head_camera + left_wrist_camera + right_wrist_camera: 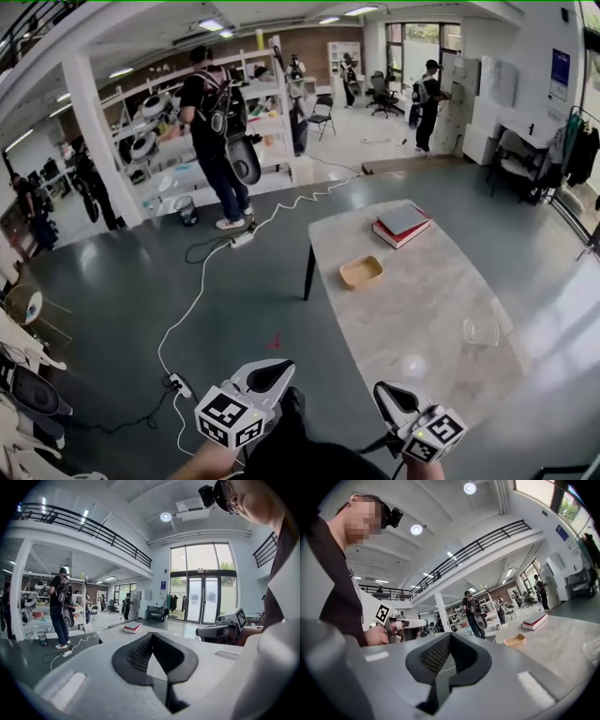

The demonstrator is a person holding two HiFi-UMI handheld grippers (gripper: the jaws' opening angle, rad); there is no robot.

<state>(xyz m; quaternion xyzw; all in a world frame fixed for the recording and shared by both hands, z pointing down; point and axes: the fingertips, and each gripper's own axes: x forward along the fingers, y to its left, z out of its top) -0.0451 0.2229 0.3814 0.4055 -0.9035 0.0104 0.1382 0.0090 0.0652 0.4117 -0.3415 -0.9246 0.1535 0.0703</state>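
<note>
We are holding the left gripper (pixel 270 375) low over the dark floor (pixel 141 281), off the near left corner of the pale marble-patterned table (pixel 412 309), and the right gripper (pixel 392 397) just short of its near edge. Both claws are pressed together on nothing, probably because nothing is within reach. The clear round bowl (pixel 480 331) is sitting nearest the right one, by the right edge. The shallow tan tray (pixel 361 272) and the stack of red and grey books (pixel 403 225) are lying toward the far edge.

Left gripper (pixel 279 370): 6 o'clock in head view, tip toward 1 o'clock, jaws together, empty.
Right gripper (pixel 382 392): 5 o'clock, tip toward 11 o'clock, jaws together, empty.
</note>
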